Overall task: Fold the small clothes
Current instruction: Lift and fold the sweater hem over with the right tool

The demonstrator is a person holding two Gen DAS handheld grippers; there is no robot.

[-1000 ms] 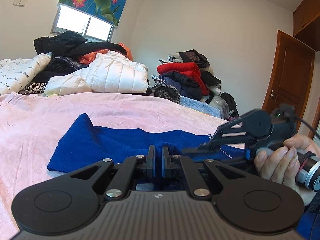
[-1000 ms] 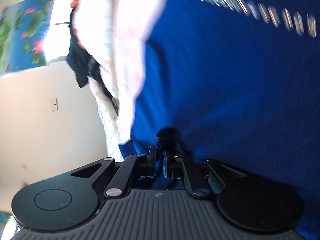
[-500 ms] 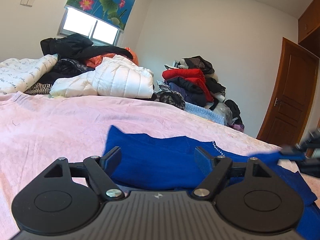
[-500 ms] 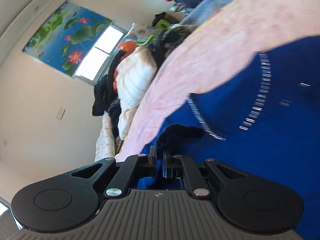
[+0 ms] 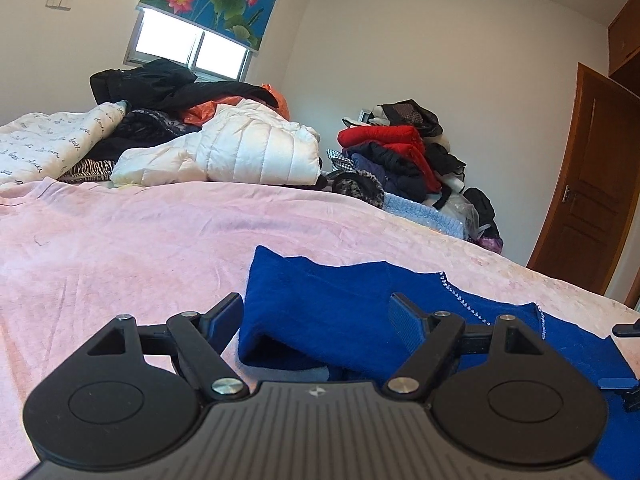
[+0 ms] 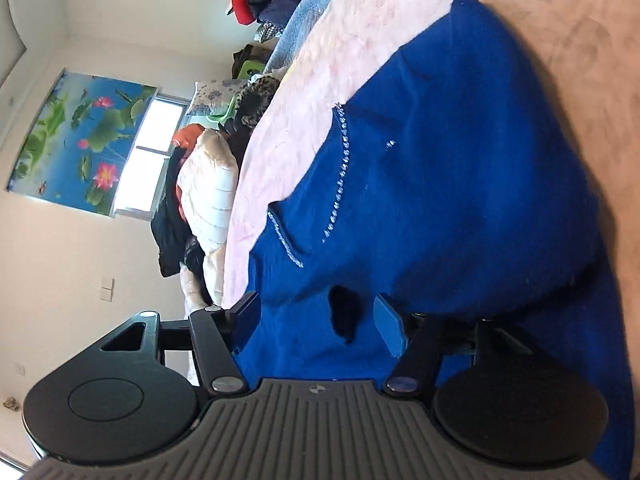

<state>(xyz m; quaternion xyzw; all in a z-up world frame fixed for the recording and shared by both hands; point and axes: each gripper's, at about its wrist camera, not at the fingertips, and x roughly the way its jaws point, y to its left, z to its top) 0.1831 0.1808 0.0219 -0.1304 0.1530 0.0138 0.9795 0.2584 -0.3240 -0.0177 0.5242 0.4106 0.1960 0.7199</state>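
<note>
A blue knit garment (image 5: 340,312) with a sparkly stone trim (image 6: 340,184) lies folded on the pink bedspread (image 5: 140,248). My left gripper (image 5: 316,320) is open just in front of the garment's folded left edge, and its pads touch nothing. My right gripper (image 6: 318,322) is rolled on its side and its jaws are opening. Blue cloth lies between its fingers (image 6: 390,330), but the pads do not press on it. In the left wrist view the right gripper's (image 5: 622,355) tips show at the right edge, over the garment.
At the head of the bed lie a white puffer jacket (image 5: 248,152), dark clothes and a printed quilt (image 5: 48,140). A heap of red and dark clothes (image 5: 400,156) stands beyond the bed. A wooden door (image 5: 588,184) is at the right.
Both grippers were shut on the blue garment and have opened and let go. The right gripper swung out to the right. The fold now lies flat on the bed.
</note>
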